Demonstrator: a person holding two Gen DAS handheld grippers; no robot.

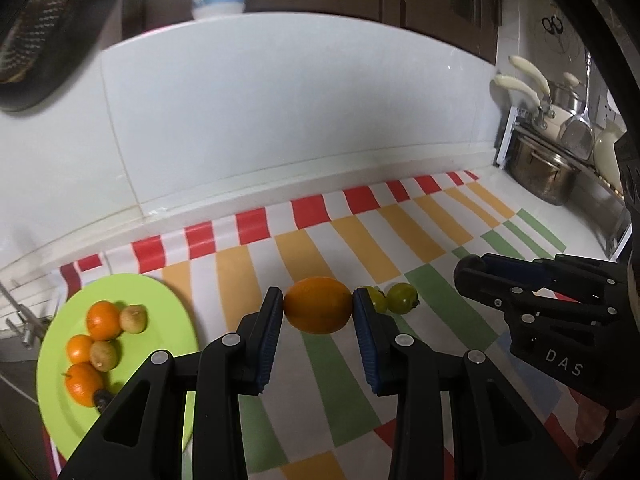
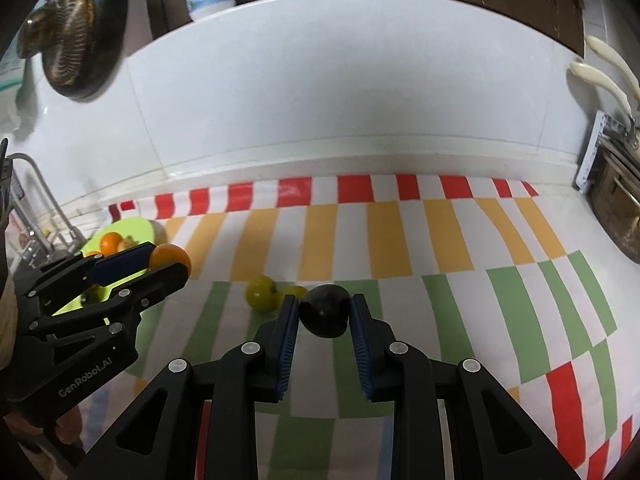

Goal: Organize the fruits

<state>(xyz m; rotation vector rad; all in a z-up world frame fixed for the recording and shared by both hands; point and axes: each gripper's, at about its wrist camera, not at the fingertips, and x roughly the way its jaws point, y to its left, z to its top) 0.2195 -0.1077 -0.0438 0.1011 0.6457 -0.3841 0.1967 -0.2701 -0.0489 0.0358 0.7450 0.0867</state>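
Note:
My left gripper (image 1: 318, 306) is shut on an orange fruit (image 1: 318, 305), held above the striped cloth (image 1: 424, 216). From the right wrist view the same orange (image 2: 168, 258) shows at the tip of the left gripper (image 2: 160, 268). My right gripper (image 2: 325, 310) is shut on a dark, nearly black fruit (image 2: 324, 310). Two yellow-green fruits (image 1: 402, 298) lie on the cloth just behind the orange; the larger of those yellow-green fruits (image 2: 262, 293) sits left of the dark fruit. A lime-green plate (image 1: 168, 300) at the left holds several small oranges and brownish fruits. The right gripper's body (image 1: 532, 300) enters the left wrist view from the right, its tip hidden.
A white tiled wall (image 1: 280, 120) backs the counter. Metal pots and a rack (image 1: 544, 172) stand at the far right. A sink tap (image 2: 36, 184) is at the left beyond the plate (image 2: 120, 228). A dark pan (image 2: 80, 52) hangs at upper left.

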